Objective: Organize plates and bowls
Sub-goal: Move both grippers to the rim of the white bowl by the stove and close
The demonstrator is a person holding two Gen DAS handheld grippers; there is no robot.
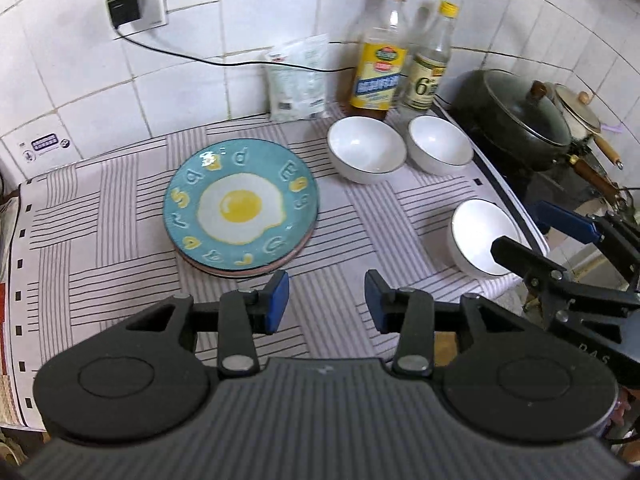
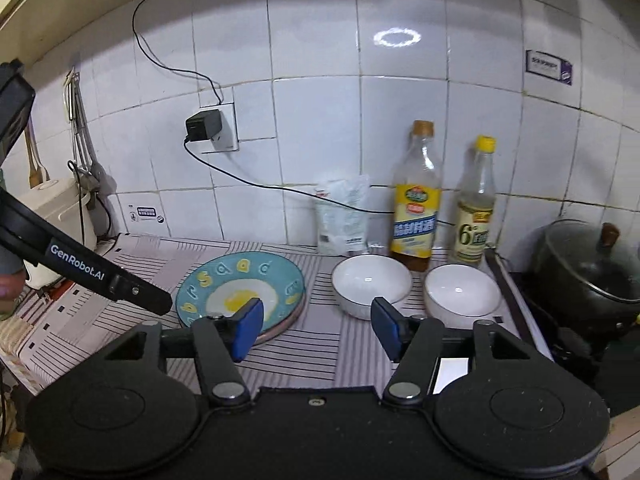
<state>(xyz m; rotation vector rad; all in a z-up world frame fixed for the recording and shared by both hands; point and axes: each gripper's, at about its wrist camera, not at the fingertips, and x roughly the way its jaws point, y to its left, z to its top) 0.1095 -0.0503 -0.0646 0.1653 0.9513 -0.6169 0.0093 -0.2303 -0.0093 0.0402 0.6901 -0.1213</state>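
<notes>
A teal plate with a fried-egg picture (image 1: 240, 206) lies on top of a pink plate on the striped cloth (image 1: 100, 248); it also shows in the right wrist view (image 2: 224, 284). Three white bowls stand to its right: two at the back (image 1: 366, 148) (image 1: 440, 144) and one near the cloth's right edge (image 1: 482, 238). The back two show in the right wrist view (image 2: 370, 284) (image 2: 462, 294). My left gripper (image 1: 326, 304) is open and empty, just in front of the plates. My right gripper (image 2: 316, 326) is open and empty; in the left wrist view (image 1: 520, 232) its fingers straddle the near bowl's rim.
Two bottles (image 1: 380, 48) (image 1: 430, 60) and a white bag (image 1: 298, 76) stand against the tiled wall. A lidded dark pot (image 1: 516, 116) and a pan sit on the stove at right. A charger (image 1: 124, 4) with a cable hangs from a socket. A white appliance (image 2: 60, 216) stands at far left.
</notes>
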